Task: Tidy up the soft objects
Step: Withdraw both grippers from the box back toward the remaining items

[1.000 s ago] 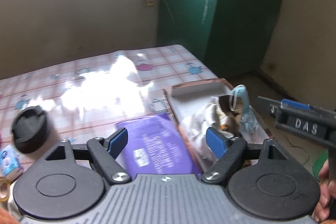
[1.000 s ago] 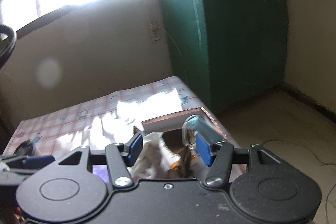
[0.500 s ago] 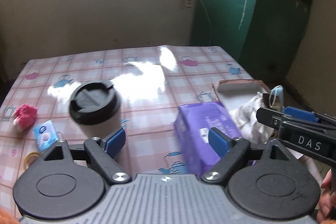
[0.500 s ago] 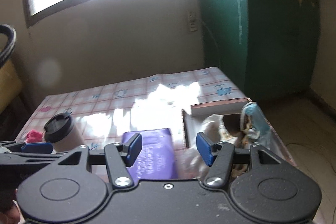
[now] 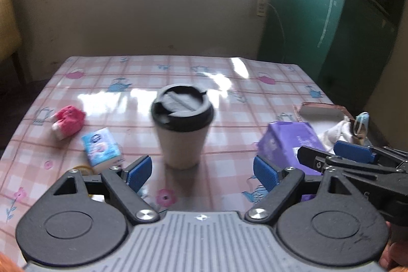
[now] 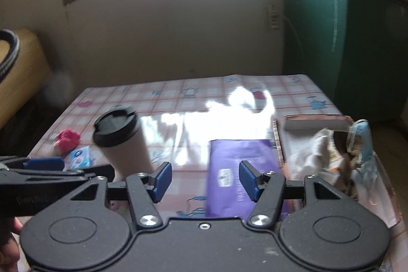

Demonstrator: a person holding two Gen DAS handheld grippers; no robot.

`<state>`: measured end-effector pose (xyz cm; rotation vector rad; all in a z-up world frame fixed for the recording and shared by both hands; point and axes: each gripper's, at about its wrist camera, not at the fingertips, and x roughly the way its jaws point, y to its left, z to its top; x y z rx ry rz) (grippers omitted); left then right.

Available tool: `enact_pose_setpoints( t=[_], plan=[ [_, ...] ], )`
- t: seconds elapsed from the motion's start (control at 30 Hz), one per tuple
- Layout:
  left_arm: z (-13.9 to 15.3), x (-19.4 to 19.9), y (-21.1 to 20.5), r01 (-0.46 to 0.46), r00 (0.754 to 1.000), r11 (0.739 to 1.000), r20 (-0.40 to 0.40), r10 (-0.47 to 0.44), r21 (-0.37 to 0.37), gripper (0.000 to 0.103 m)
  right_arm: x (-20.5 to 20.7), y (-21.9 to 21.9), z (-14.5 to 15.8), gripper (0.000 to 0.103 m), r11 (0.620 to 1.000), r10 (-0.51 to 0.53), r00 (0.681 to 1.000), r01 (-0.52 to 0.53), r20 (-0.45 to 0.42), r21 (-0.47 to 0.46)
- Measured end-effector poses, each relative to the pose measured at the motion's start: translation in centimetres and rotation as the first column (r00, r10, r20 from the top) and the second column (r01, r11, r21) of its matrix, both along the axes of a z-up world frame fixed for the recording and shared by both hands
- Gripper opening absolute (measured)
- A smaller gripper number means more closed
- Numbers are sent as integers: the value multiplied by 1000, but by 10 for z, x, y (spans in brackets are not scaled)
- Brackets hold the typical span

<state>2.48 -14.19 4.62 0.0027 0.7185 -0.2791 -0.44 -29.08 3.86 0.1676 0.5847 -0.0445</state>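
**Both grippers held wide over the checked table, nothing in them**

The soft things lie in two groups. Off to the left of the left gripper's point(image 5: 201, 171) jaws sit a red-and-white cloth bundle point(image 5: 67, 120) and, nearer the jaws, a small blue tissue pack point(image 5: 101, 149), apart from each other. Right of those jaws lies a purple soft pack point(image 5: 290, 142), and beyond it a shallow tray point(image 5: 320, 111) holding a white cloth point(image 5: 336, 131) and a blue face mask point(image 5: 362, 120).

The left gripper's jaws stand wide apart and empty; they have just been opening a little further. Straight ahead between them stands a white cup with a black lid point(image 5: 182, 124), upright, untouched.

The right gripper point(image 6: 204, 180) is also open and holds nothing; its right blue pad hangs over the purple soft pack without pressing it. The tray is to its right, the cup to its left.
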Motion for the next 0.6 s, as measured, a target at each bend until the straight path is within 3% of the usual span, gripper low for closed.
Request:
enact_pose_setpoints(
  t=[0.37,0.6],
  plan=[
    [-7,-12,64,-84,996,996,-11,83,-21,89,12,60,-10,71,992,129,992,-129,-16,-2],
    [-22,-30,111,-148,989,989,-13,148,-3,93,14,94,-28,77,972,235,971,-234,-46,22]
  ],
)
